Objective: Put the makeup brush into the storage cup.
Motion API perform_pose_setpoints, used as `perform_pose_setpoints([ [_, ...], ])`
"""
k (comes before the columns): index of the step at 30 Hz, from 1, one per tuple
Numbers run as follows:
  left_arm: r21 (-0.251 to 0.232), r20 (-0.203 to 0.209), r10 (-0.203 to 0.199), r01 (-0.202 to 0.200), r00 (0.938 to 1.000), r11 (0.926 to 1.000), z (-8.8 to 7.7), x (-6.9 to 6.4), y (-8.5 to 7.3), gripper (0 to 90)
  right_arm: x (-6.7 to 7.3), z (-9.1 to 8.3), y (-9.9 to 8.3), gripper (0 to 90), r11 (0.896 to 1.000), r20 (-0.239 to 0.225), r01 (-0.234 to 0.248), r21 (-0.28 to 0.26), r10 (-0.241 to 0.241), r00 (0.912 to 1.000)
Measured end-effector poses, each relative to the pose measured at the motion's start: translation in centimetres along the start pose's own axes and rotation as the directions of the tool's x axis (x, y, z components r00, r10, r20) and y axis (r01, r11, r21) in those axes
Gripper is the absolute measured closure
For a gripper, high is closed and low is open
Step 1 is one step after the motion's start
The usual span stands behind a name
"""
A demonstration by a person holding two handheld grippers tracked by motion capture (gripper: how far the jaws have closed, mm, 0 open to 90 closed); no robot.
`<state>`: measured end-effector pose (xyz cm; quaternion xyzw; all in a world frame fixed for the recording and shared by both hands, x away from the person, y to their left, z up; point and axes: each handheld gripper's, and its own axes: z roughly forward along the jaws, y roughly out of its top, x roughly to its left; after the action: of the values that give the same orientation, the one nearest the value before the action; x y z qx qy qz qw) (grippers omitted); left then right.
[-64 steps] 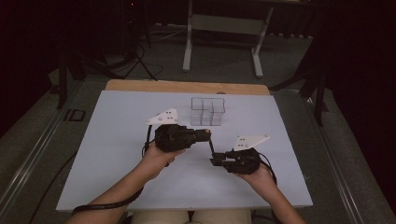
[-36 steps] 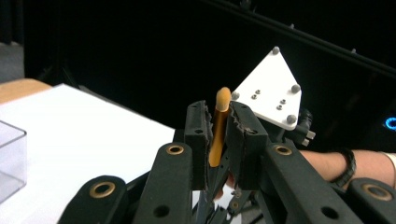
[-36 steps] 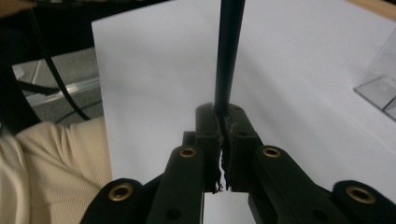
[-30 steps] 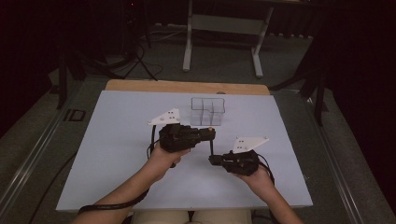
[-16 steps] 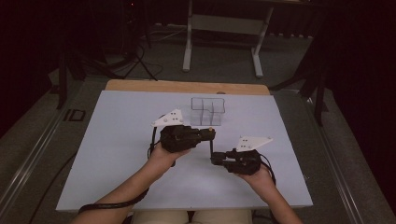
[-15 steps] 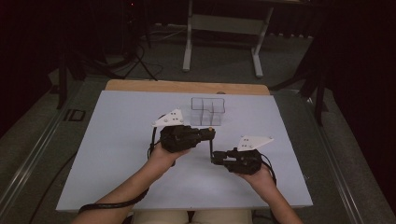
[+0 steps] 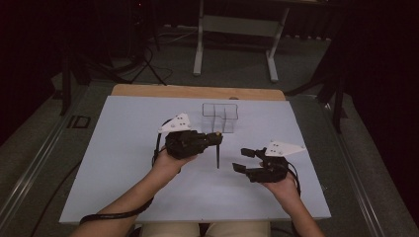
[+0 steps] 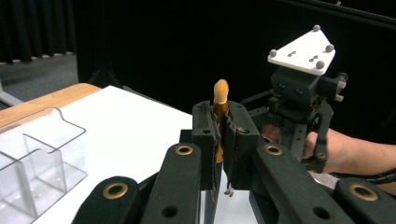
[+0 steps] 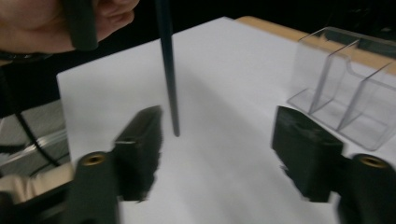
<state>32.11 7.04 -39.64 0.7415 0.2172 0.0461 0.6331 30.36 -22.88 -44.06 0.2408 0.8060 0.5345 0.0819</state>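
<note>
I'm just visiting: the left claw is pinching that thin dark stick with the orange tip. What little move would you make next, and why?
Probably carry the stick toward the clear divided holder and lower it into a compartment. The left gripper is clamped on its upper part, so it hangs upright, dark end down. The holder stands just beyond, and looks empty. The right gripper is open and holds nothing, so it may only need to wait.

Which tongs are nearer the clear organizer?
Left. The left tongs, shut on a dark stick, sit just in front of the clear organizer; the right tongs, open, are farther back toward the person.
</note>
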Motion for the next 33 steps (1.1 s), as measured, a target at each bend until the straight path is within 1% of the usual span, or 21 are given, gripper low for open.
perform_pose_setpoints([
  [2,-0.006,-0.009,-0.007,0.007,0.9999,1.0,-0.2,0.1,0.1,85.6,0.0,-0.2,0.1,28.3,1.0,0.008,-0.002,-0.016,0.002,1.0],
  [3,-0.005,-0.011,-0.009,0.009,0.9999,0.9999,-0.4,0.2,0.1,85.6,0.0,-0.3,0.1,25.7,1.0,0.013,0.006,-0.02,-0.006,0.9999],
  [5,-0.007,-0.021,-0.01,0.01,0.9997,0.9999,-0.7,0.3,0.4,85.6,0.1,-0.6,0.3,24.9,1.0,0.032,0.024,-0.018,-0.024,0.9992],
  [8,-0.009,-0.023,-0.012,0.012,0.9997,0.9999,-0.9,0.4,0.6,85.6,0.0,-0.8,0.4,22.1,0.999,0.026,0.013,-0.029,-0.013,0.9996],
  [9,-0.004,-0.028,0.0,0.0,0.9996,1.0,-1.0,0.5,0.9,85.6,0.0,-0.9,0.4,20.3,0.999,0.019,0.008,-0.037,-0.007,0.9998],
  [10,-0.001,-0.032,0.002,-0.002,0.9995,1.0,-1.1,0.6,1.1,85.6,-0.1,-1.0,0.4,16.1,0.999,0.016,-0.006,-0.045,0.007,0.9999],
  [12,-0.006,-0.037,0.006,-0.007,0.9993,1.0,-1.4,0.7,1.5,85.5,0.0,-1.2,0.5,14.1,0.999,0.027,0.001,-0.053,0.001,0.9996],
  [14,-0.008,-0.039,0.009,-0.01,0.9992,0.9999,-1.4,0.8,1.7,85.6,0.0,-1.4,0.6,14.3,0.998,0.018,-0.007,-0.065,0.009,0.9998],
  [15,-0.012,-0.047,0.013,-0.013,0.9988,0.9998,-1.6,1.1,2.1,85.6,0.0,-1.5,0.7,14.6,0.997,0.019,-0.011,-0.081,0.013,0.9997],
  [16,-0.013,-0.051,0.016,-0.017,0.9986,0.9998,-1.7,1.2,2.3,85.5,0.0,-2.0,0.9,15.8,0.995,0.034,-0.008,-0.101,0.012,0.9993],
  [18,-0.013,-0.057,0.017,-0.018,0.9982,0.9997,-1.7,1.4,2.6,85.6,0.0,-2.4,1.1,15.8,0.993,0.045,-0.013,-0.115,0.019,0.9988],
  [19,-0.012,-0.058,0.016,-0.017,0.9982,0.9998,-1.8,1.6,2.8,85.5,0.0,-2.6,1.2,15.8,0.993,0.047,-0.016,-0.116,0.021,0.9987],
  [21,-0.009,-0.068,0.024,-0.024,0.9974,0.9997,-1.8,1.8,3.1,85.6,-0.1,-3.1,1.2,15.3,0.99,0.046,-0.026,-0.14,0.033,0.9984],
  [22,-0.01,-0.064,0.017,-0.018,0.9978,0.9998,-1.8,1.9,3.2,85.5,-0.2,-3.3,1.2,14.8,0.989,0.044,-0.023,-0.149,0.03,0.9986],
  [23,-0.014,-0.068,0.02,-0.021,0.9975,0.9997,-1.9,2.1,3.4,85.5,-0.3,-3.5,1.1,14.8,0.989,0.043,-0.017,-0.149,0.024,0.9988],
  [25,-0.016,-0.072,0.02,-0.021,0.9972,0.9996,-1.9,2.2,3.7,85.5,-0.2,-3.7,1.0,14.8,0.99,0.064,-0.007,-0.143,0.016,0.9978],
  [27,-0.019,-0.077,0.022,-0.024,0.9968,0.9995,-2.0,2.4,4.1,85.5,-0.2,-3.7,0.9,14.7,0.99,0.069,-0.003,-0.14,0.013,0.9976],
  [28,-0.021,-0.081,0.025,-0.027,0.9964,0.9994,-2.0,2.4,4.4,85.5,-0.2,-3.8,0.6,14.8,0.989,0.083,-0.005,-0.147,0.017,0.9964],
  [29,-0.021,-0.081,0.025,-0.027,0.9964,0.9994,-2.0,2.4,4.4,85.5,-0.2,-3.8,0.6,14.8,0.989,0.083,-0.005,-0.147,0.017,0.9964],
  [31,-0.02,-0.082,0.031,-0.033,0.9961,0.9993,-2.1,2.6,4.9,85.5,-0.3,-3.7,0.4,15.0,0.988,0.086,-0.018,-0.153,0.032,0.9958],
  [33,-0.021,-0.084,0.035,-0.037,0.9959,0.9991,-2.1,2.7,5.5,85.5,-0.3,-3.7,0.2,15.2,0.987,0.09,-0.018,-0.159,0.032,0.9954],
])
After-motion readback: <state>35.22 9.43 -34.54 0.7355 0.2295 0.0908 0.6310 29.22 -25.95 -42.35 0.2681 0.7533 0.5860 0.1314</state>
